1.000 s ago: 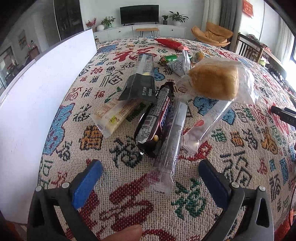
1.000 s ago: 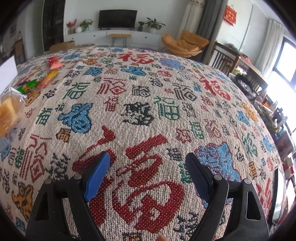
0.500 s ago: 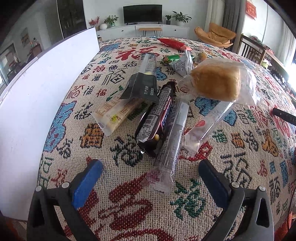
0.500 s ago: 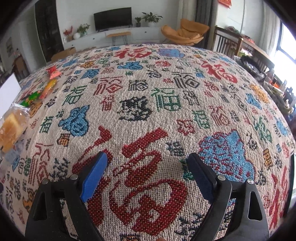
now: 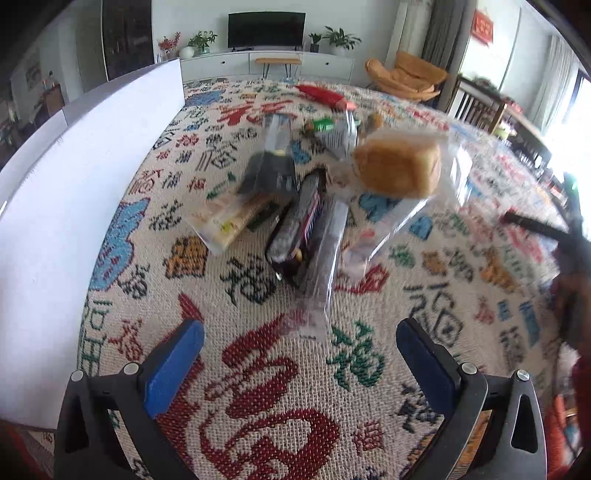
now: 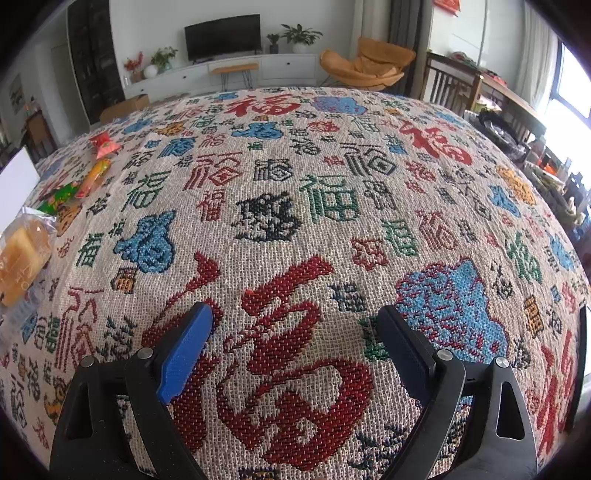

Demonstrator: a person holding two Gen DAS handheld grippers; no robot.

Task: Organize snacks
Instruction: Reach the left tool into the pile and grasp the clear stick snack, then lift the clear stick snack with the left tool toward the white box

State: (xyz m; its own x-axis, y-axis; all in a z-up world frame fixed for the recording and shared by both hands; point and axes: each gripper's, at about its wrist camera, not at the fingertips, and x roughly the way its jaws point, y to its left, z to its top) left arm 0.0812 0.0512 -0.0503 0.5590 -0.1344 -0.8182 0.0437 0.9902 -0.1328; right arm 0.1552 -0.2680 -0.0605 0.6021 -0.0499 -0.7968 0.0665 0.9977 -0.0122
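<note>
Both jaws gape wide and empty: the left gripper [image 5: 299, 347] hovers just short of the snack pile [image 5: 306, 221], and the right gripper's [image 6: 295, 332] jaws have just been opening over bare patterned cloth [image 6: 332, 221]. Within that pile, the bagged bread [image 5: 399, 166] sits at its far right side, beside a white board [image 5: 74, 184] on the left.

Bright daylight floods in from windows at the right edge, blown out white. The left wrist view smears with motion blur; fisheye bending darkens the corners.

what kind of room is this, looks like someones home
Most likely a home living room: a flat television on a low white cabinet, an orange lounge chair, and potted plants along the wall.
</note>
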